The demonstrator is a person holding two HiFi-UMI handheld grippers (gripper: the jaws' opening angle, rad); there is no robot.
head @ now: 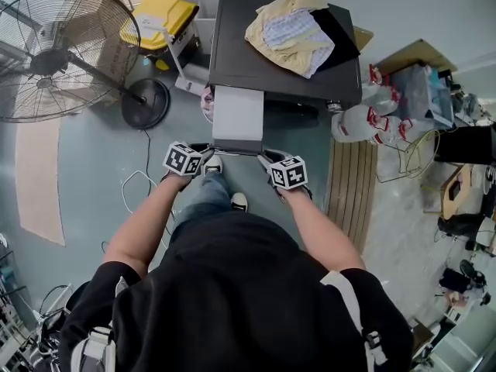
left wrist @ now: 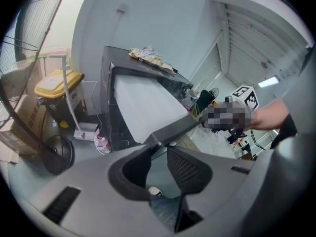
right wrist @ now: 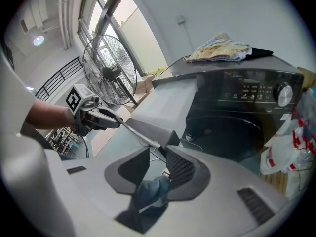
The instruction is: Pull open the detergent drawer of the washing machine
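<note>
The dark washing machine point(head: 287, 76) stands ahead with its long pale detergent drawer point(head: 238, 115) pulled far out toward me. My left gripper point(head: 203, 155) is shut on the left corner of the drawer's dark front panel point(left wrist: 173, 127), and the corner sits between its fingertips point(left wrist: 159, 152). My right gripper point(head: 267, 160) is shut on the panel's right corner point(right wrist: 158, 135), which lies between its pads point(right wrist: 180, 167). In the right gripper view the drawer point(right wrist: 163, 105) stretches back to the machine's control panel point(right wrist: 247, 90) above the round door.
Crumpled clothes point(head: 298, 29) lie on the machine's top. A standing fan point(head: 54, 53) and a yellow-lidded bin point(head: 159, 18) are at the left. White plastic bags point(head: 372, 115) and a wooden slat board point(head: 353, 192) are at the right. A cable point(head: 136, 184) trails on the floor.
</note>
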